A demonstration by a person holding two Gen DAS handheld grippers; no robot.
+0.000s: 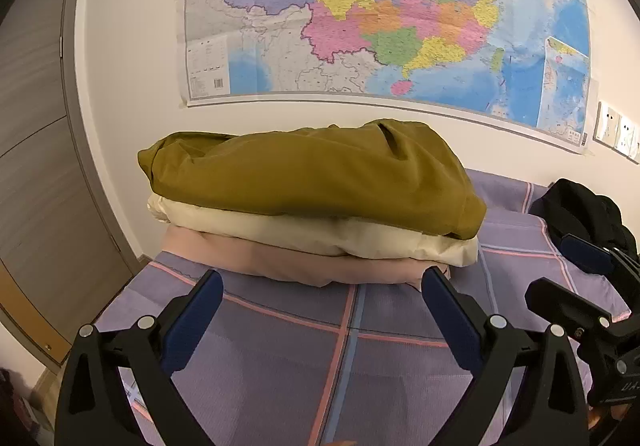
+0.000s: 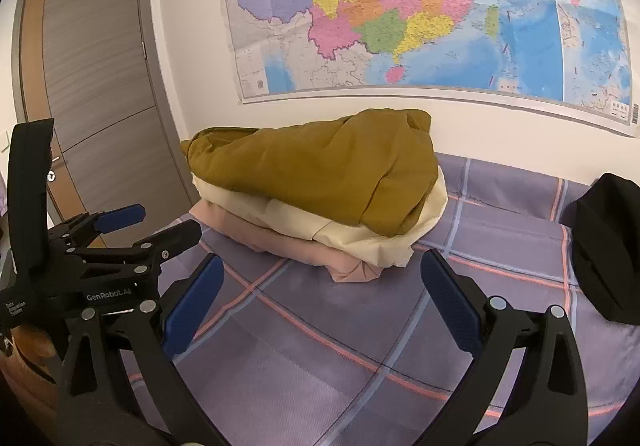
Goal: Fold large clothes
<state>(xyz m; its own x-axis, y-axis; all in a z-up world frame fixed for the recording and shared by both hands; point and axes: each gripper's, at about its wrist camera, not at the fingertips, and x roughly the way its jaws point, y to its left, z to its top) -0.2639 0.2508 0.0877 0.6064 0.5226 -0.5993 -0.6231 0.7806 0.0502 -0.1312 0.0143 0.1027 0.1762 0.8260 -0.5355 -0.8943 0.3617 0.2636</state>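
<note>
Hovering: left gripper (image 1: 322,302) and right gripper (image 2: 322,286), both wide and empty, free to reach.
Stack: three folded garments (image 1: 312,198) squared at bed (image 1: 280,358) far-left corner, clearing room.
Black garment (image 2: 608,246): right edge, awaiting folding, I judge.

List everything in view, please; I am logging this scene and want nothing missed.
folded garments: 3, mustard on cream on pink, stacked on the bed by the wall
black garment: 1, black, unfolded, on the bed right of the stack
bedsheet: 1, purple with pink and blue check lines
map: 1, multicoloured, on the white wall
door: 1, grey wood grain, left of the bed
wall sockets: white, right of the map
left gripper: 1, black with blue pads, open, empty
right gripper: 1, same, open, empty
</note>
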